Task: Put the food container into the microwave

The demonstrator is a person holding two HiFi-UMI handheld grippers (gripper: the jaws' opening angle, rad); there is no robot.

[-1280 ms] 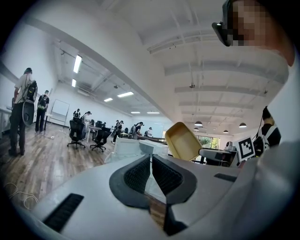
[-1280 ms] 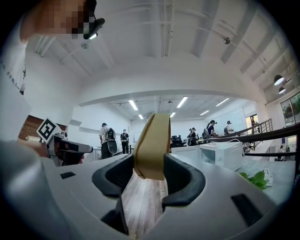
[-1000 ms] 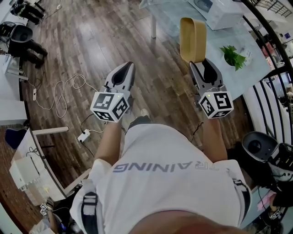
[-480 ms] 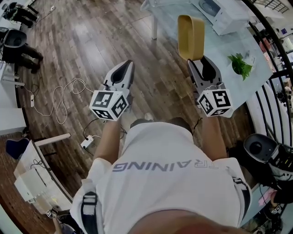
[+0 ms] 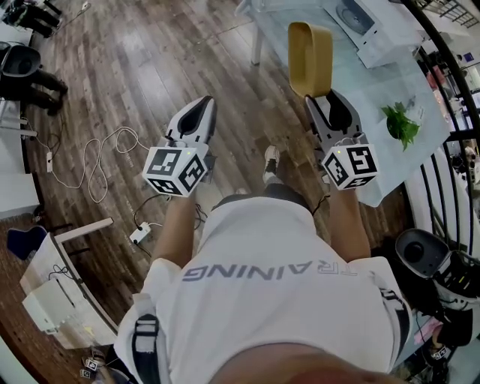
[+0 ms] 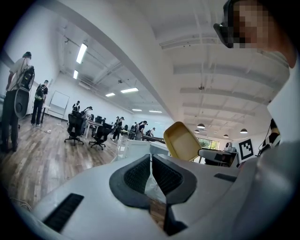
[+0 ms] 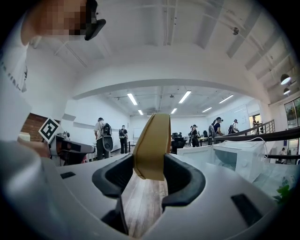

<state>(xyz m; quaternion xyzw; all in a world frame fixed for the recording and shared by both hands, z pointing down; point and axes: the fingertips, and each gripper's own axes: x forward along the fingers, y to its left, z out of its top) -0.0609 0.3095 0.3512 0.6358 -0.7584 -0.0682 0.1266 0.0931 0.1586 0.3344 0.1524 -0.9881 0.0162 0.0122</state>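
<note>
Right, head view first: the right gripper (image 5: 331, 105) is pinching the tan food container (image 5: 310, 56) by its lower edge. The tub stands on edge in the air, right by the near side of the glass desk (image 5: 352, 94). The white microwave (image 5: 375, 22) sits further along that desk, well apart from the food container, and a green leafy sprig (image 5: 400, 124) lies off to the right. The left gripper (image 5: 199, 106) hangs over the wooden floor (image 5: 150, 67), carrying nothing. Over to the left gripper view: its jaws are pressed together with nothing between them, and the food container (image 6: 182, 140) shows up ahead and to the right. Now the right gripper view: its jaws clamp the food container (image 7: 152, 140) from both sides, spread wide round it, with the microwave (image 7: 234, 157) ahead on the right.
</note>
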